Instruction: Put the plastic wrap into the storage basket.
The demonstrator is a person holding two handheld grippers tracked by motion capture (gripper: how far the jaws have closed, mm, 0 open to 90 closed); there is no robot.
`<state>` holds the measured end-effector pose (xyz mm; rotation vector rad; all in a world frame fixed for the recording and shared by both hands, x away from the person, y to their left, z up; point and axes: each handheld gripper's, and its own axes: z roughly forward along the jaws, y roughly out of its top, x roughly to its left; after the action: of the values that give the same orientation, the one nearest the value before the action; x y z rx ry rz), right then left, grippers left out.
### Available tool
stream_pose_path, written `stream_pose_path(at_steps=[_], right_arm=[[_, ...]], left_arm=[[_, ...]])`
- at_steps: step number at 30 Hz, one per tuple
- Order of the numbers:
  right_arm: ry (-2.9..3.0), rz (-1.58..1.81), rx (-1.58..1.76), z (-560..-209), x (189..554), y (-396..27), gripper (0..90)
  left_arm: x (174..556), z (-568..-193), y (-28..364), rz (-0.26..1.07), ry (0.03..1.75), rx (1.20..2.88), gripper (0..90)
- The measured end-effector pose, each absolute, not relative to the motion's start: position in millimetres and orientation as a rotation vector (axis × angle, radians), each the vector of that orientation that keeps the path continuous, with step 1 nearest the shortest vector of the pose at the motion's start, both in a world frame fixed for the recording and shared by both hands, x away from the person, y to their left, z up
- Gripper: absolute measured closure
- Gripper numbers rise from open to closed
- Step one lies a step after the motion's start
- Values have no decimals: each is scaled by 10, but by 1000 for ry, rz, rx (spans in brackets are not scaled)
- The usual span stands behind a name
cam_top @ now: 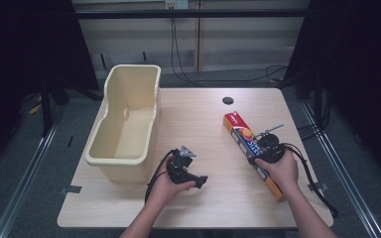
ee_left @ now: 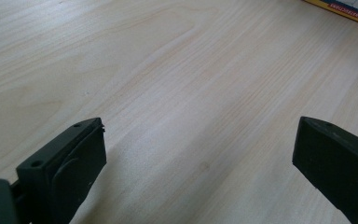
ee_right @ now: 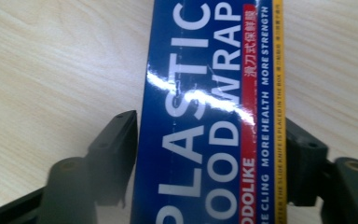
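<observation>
A long plastic-wrap box (cam_top: 252, 151) is seen lying flat on the pale wooden bench (cam_top: 213, 198), well to the right of a cream tub (cam_top: 127, 121) that stands at the bench's left side. The right tool (cam_top: 267, 147) is held down over the box's middle, its cable trailing away from the tub. In the right gripper view the box (ee_right: 209, 112) is bracketed by the two black jaws, which are set against its long sides; the box is gripped, though it is not lifted off the bench. The left tool (cam_top: 188, 171) is held just off the tub's near right corner, pointed away from the tub towards the box. In the left gripper view its jaws are spread wide over bare wood, nothing between them, and a corner of the box (ee_left: 349, 7) is caught at the top edge.
</observation>
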<state>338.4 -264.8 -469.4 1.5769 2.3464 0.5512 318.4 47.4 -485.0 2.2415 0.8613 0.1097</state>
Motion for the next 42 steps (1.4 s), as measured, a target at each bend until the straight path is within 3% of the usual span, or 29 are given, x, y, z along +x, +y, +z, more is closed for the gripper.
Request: stream_pose_path(at_steps=[2,13,27,42], right_arm=[[2340,530,1571,-4691,3378,-2650,372],[2346,560,1584,-4694,3391,-2710,410],[2395,673,1498,-4517,3294,-2779,420],[2545,751,1345,-4450,3144,-2803,419]], left_arm=[[3181,-4850,473,113,863,2242,24],[3172,-4841,454,106,860,2247,24],[3160,-4759,463,97,844,2244,19],[3223,-4367,380,24,654,2297,9]])
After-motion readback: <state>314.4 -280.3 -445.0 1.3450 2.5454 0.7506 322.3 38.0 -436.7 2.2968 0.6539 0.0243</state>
